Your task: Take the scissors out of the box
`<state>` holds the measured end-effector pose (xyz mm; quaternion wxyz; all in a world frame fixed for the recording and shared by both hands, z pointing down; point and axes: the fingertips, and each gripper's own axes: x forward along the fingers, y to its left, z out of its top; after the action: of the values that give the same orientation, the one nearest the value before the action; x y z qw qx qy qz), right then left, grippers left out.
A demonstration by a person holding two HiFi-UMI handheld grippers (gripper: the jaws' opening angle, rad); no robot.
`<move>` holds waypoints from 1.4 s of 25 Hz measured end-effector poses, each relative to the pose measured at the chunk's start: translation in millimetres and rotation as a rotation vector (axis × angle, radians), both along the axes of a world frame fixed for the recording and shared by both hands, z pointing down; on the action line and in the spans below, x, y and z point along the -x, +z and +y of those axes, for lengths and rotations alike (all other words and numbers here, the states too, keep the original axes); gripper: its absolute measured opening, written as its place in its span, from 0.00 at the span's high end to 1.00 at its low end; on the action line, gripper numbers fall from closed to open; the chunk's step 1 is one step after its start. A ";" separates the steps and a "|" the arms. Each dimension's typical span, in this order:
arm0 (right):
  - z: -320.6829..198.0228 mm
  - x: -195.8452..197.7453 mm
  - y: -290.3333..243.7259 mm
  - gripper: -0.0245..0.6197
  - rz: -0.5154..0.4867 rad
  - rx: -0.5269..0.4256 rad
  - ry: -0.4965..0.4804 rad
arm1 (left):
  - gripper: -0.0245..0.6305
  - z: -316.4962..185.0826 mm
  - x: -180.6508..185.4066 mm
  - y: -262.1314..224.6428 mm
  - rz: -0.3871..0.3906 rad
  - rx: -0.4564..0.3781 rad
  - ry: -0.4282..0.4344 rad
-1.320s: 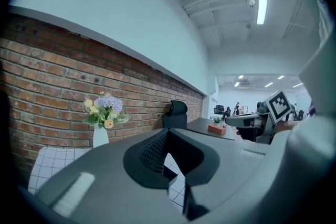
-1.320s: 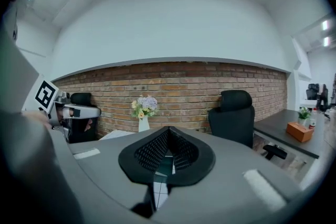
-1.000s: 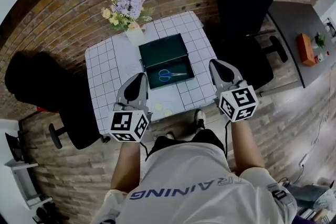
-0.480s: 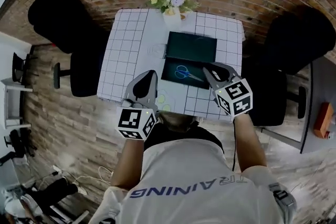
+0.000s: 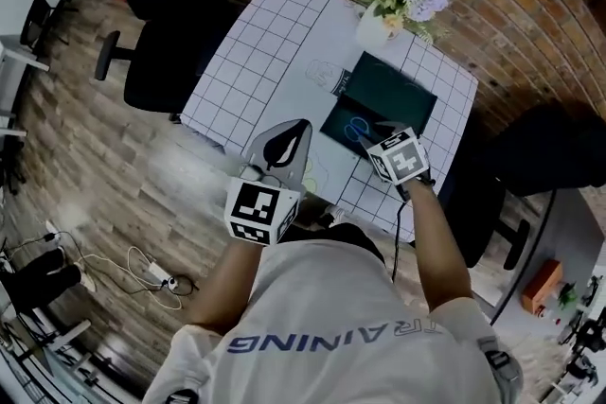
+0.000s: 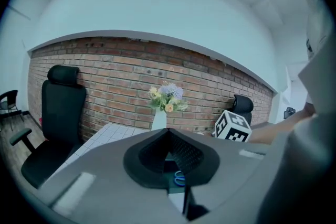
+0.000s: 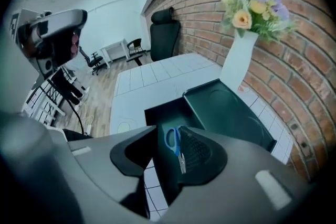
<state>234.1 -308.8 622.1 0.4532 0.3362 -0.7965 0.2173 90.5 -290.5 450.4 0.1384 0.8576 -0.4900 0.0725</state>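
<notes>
Right gripper view: right claw (image 7: 169, 127) opening over the box (image 7: 165, 110), scissors (image 7: 175, 147) between its jaws, ungripped; left claw (image 6: 168, 132) closed.

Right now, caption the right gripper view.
Right gripper, jaws opening, over blue-handled scissors lying in the open box.

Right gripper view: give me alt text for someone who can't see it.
The right claw, jaws opening with nothing gripped, hovers above blue-handled scissors lying in an open dark box. Behind, a vase of flowers stands on the gridded table.
</notes>
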 end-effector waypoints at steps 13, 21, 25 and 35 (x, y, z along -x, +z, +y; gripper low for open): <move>-20.0 10.9 87.1 0.71 0.180 0.193 -0.047 | 0.96 -6.3 30.9 26.5 0.046 0.062 -0.046; -22.7 13.9 107.7 0.71 0.300 0.209 -0.113 | 0.96 -8.5 39.0 35.1 0.061 0.092 -0.053; -22.6 11.9 112.3 0.71 0.297 0.231 -0.095 | 0.96 -11.4 49.2 36.2 0.052 0.098 -0.058; -28.6 6.6 108.5 0.82 0.226 0.134 -0.030 | 0.96 -17.8 59.9 34.1 0.089 0.113 -0.045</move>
<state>227.5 -337.5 730.6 0.5646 0.3156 -0.7290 0.2241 30.5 -308.3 484.5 0.2098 0.8396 -0.4976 0.0589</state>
